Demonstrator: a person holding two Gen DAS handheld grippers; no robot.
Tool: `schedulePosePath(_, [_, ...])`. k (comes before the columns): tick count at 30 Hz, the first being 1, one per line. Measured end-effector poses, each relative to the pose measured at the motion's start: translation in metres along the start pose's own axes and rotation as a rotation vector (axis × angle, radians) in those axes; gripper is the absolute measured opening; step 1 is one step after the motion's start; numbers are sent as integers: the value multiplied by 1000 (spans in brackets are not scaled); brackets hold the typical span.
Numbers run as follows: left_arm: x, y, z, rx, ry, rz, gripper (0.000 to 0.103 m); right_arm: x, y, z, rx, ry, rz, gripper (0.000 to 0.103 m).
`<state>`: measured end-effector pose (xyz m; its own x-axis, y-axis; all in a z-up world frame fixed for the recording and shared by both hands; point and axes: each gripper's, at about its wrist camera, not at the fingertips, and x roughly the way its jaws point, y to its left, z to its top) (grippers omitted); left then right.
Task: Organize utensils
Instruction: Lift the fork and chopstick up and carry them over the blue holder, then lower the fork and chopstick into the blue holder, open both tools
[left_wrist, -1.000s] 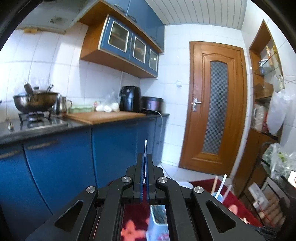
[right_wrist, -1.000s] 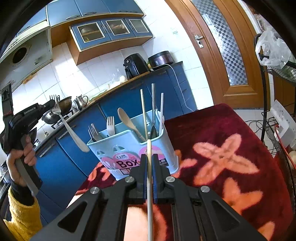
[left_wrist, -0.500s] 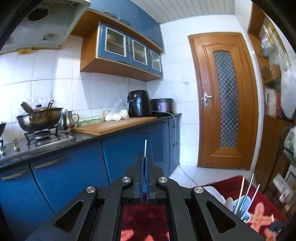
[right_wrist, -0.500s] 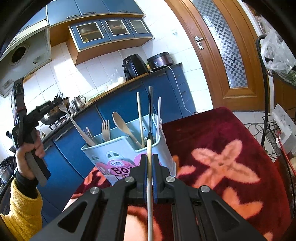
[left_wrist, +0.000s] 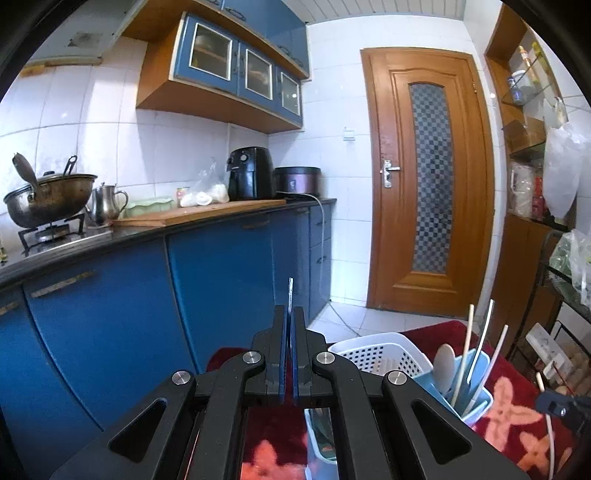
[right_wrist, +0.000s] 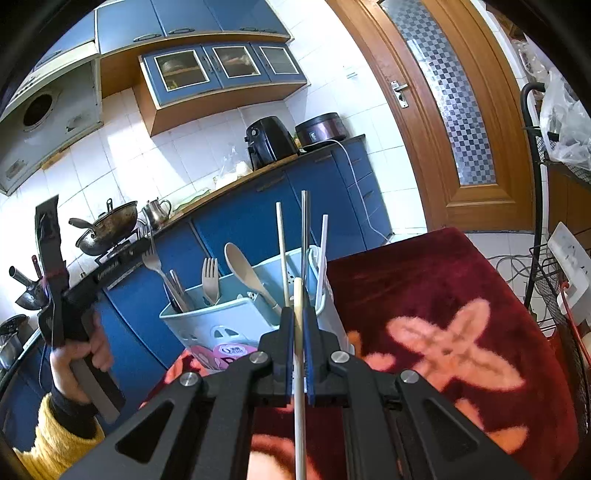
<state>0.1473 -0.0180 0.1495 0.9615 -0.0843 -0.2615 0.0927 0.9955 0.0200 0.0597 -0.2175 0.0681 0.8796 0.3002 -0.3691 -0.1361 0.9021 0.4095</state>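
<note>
Pale-blue plastic, the utensil caddy (right_wrist: 236, 317) stands on the red flowered cloth (right_wrist: 443, 295), and it fills the middle of my right wrist view. Inside it I see a wooden spoon (right_wrist: 245, 271) leaning toward 11 o'clock, a pale fork (right_wrist: 209, 278) at its 9 o'clock, and several upright chopsticks (right_wrist: 282, 251) at the caddy's 2 o'clock corner. My right gripper (right_wrist: 298, 321) is clenched on a cream chopstick (right_wrist: 299, 369) that runs straight along the fingers, tip just in front of the caddy. At 9 o'clock in that view my left hand (right_wrist: 79, 354), in a yellow sleeve (right_wrist: 48, 443), holds the left gripper (left_wrist: 288, 325), which is clenched on a metal fork (right_wrist: 157, 266); the fork's handle slants down into the caddy's 9 o'clock compartment. From the left wrist view only the fork's thin edge shows beyond the fingers, with a white basket (left_wrist: 376, 354) at 4 o'clock beside the caddy. Blue cabinets (left_wrist: 147, 314) and a wooden door (left_wrist: 428, 184) stand behind.
</note>
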Motion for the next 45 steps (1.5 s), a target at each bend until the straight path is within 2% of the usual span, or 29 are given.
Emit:
schedulePosePath(7, [1, -9, -10, -12, 10, -39, 3, 1, 2, 12, -13, -26, -2, 6])
schedulePosePath(15, [6, -5, -18, -85, 43, -100, 9, 6, 7, 29, -29, -77, 3, 6])
schedulePosePath(18, [7, -5, -19, -88, 55, -113, 14, 11, 7, 32, -23, -81, 11, 6])
schedulePosePath(20, [8, -5, -20, -92, 65, -127, 26, 14, 9, 37, -27, -89, 11, 6])
schedulePosePath(22, [8, -6, -21, -100, 70, -138, 32, 16, 12, 44, -36, -107, 16, 6])
schedulePosePath(36, [13, -12, -28, -104, 85, -154, 33, 54, 27, 91, -58, -281, 42, 6])
schedulePosePath(45, [18, -10, -29, -115, 87, -162, 33, 80, 40, 97, -143, -369, -27, 6])
